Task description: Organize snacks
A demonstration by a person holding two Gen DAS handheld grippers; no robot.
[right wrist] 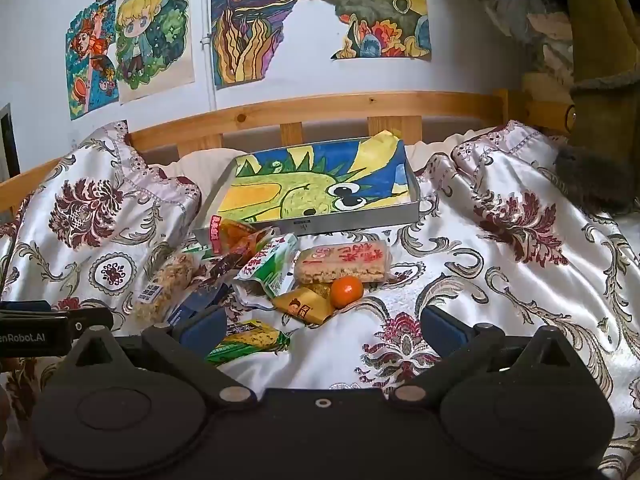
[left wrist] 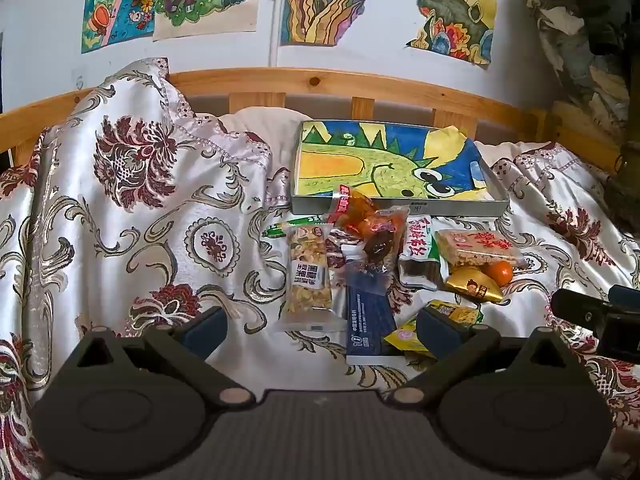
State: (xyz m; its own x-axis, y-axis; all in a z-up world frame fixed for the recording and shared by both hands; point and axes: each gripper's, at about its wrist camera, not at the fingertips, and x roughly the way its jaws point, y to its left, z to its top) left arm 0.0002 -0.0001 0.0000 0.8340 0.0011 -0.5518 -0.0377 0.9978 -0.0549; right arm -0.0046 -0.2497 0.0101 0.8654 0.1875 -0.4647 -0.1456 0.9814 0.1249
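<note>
Floral bedspread (right wrist: 500, 248) under snacks (left wrist: 384, 256); wooden headboard (left wrist: 360, 84), wall drawings (right wrist: 248, 32).

Both wrist cameras sit low above the bed (left wrist: 120, 208) and face the wooden headboard (left wrist: 320, 80) and the wall with drawings (right wrist: 248, 28). The left view looks at the snack pile (left wrist: 380, 256) from close, straight ahead. The right view stands more to the right, so the pile (right wrist: 280, 276) lies left of centre. Both share the shallow box (left wrist: 396, 168) (right wrist: 320, 188) behind the snacks.
</note>
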